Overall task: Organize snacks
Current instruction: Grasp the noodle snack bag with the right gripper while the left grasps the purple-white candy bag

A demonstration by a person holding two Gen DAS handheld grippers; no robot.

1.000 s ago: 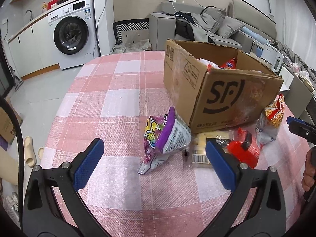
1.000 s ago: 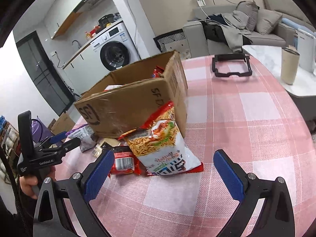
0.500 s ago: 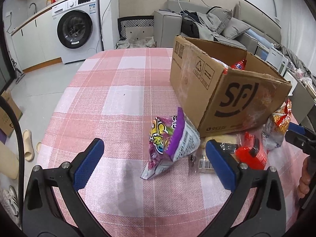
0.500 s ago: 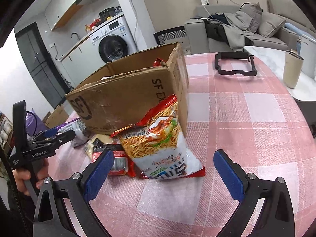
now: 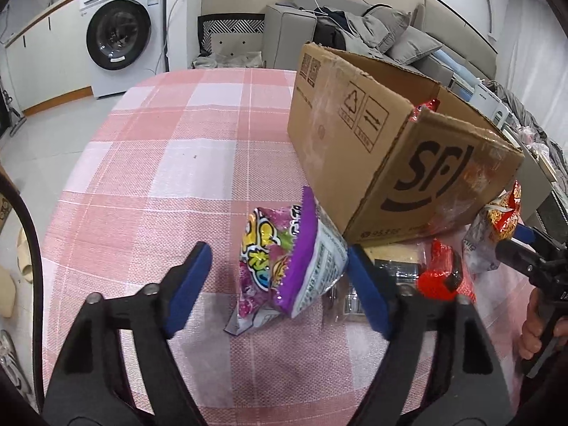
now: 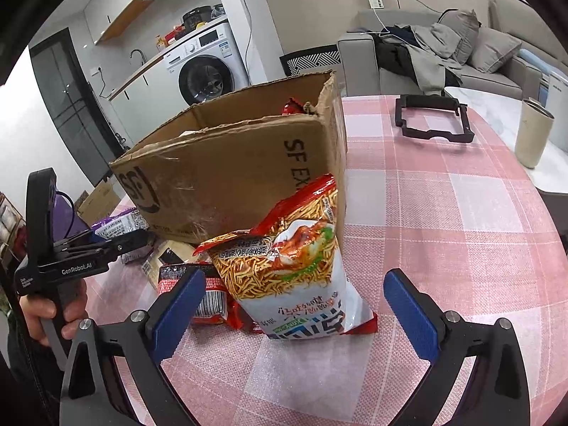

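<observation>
While both grippers hang over the worktop (image 5: 149,163), I note fingers apart on each, nothing held. Left gripper (image 5: 277,284) brackets the purple snack bag (image 5: 284,266), which leans just beside the cardboard box (image 5: 372,149) corner. Right gripper (image 6: 291,305) brackets the noodle bag (image 6: 294,273), propped against the box's near wall (image 6: 227,177). Small red packets (image 6: 198,294) lie beside it. Some snacks already sit in the box.

My judgement: both bags are light, puffy, crinkly film, likely slippery and crushable. I'd pinch the purple bag across its flat crimped edge, the noodle bag near its top seam, gently; the contents could break.
</observation>
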